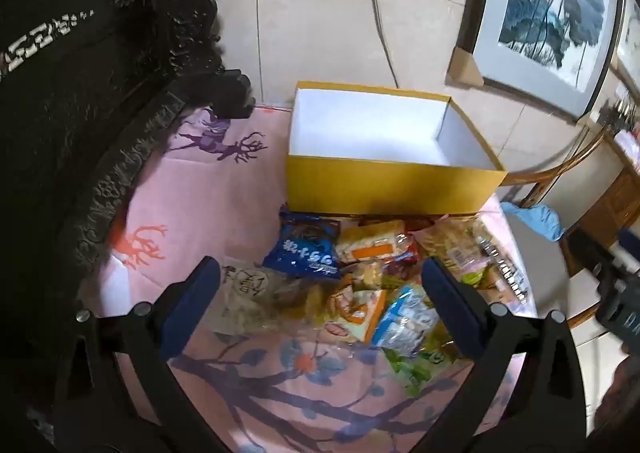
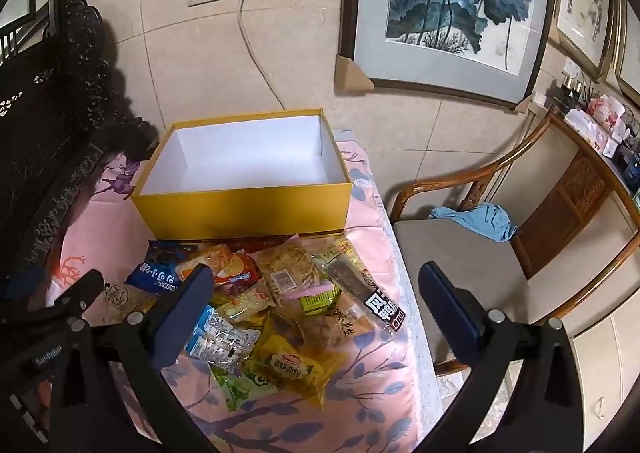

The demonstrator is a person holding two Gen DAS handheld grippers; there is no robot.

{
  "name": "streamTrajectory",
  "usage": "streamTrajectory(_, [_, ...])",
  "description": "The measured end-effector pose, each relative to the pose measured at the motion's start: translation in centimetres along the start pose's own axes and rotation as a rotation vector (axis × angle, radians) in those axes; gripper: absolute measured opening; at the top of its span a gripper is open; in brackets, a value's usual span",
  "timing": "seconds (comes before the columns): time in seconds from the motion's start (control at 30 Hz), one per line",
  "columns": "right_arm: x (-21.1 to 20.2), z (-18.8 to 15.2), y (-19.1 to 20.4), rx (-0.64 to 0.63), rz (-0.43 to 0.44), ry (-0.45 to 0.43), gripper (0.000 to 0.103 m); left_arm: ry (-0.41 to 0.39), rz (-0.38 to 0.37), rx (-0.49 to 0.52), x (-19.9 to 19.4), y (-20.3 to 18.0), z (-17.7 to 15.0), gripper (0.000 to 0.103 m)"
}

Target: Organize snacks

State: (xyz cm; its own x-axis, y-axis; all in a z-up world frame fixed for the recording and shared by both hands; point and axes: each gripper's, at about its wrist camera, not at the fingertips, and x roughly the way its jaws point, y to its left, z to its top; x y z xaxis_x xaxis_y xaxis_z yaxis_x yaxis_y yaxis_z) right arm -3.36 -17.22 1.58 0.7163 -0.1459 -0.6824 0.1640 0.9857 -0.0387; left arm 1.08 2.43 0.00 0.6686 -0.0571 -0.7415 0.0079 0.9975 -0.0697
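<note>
Dark carved furniture (image 1: 80,113) fills the frame's left. A wooden chair (image 2: 500,253) with blue cloth (image 2: 476,219) sits right of the pink floral cloth (image 2: 360,393). Nothing blocks the snack pile (image 2: 288,293): crinkled packets, among them a blue one (image 1: 304,249), heaped at centre just below the empty yellow box (image 1: 392,189). My left gripper (image 1: 320,309) and right gripper (image 2: 316,313) hover above the pile, jaws fully spread, holding nothing.

yellow box (image 1: 384,189), white inside; perhaps floral pink cloth (image 1: 192,189)
</note>
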Motion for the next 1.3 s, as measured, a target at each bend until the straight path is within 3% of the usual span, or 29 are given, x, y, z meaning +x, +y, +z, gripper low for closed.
streamTrajectory(0.1, [0.5,0.0,-0.1,0.011,0.02,0.021,0.102,0.016,0.002,-0.024,0.1,0.1,0.3,0.101])
streamTrajectory(0.27, [1.3,-0.1,-0.2,0.007,0.038,0.045,0.102,-0.005,0.037,0.018,0.1,-0.3,0.1,0.101])
streamTrajectory(0.5, [1.7,-0.2,0.1,-0.023,0.043,0.018,0.102,0.028,0.02,0.027,0.5,-0.7,-0.4,0.101])
streamTrajectory(0.67, [2.1,-0.3,0.3,-0.029,0.066,0.025,0.102,0.022,0.07,0.061,0.6,-0.5,-0.8,0.101])
streamTrajectory(1.0, [2.4,-0.7,0.6,-0.037,0.133,-0.007,0.102,0.027,0.088,0.085,0.7,-0.5,-0.6,0.101])
streamTrajectory(1.3, [2.6,-0.8,0.4,-0.03,0.121,0.022,0.102,0.036,0.102,0.121,0.9,-1.4,-0.5,0.101])
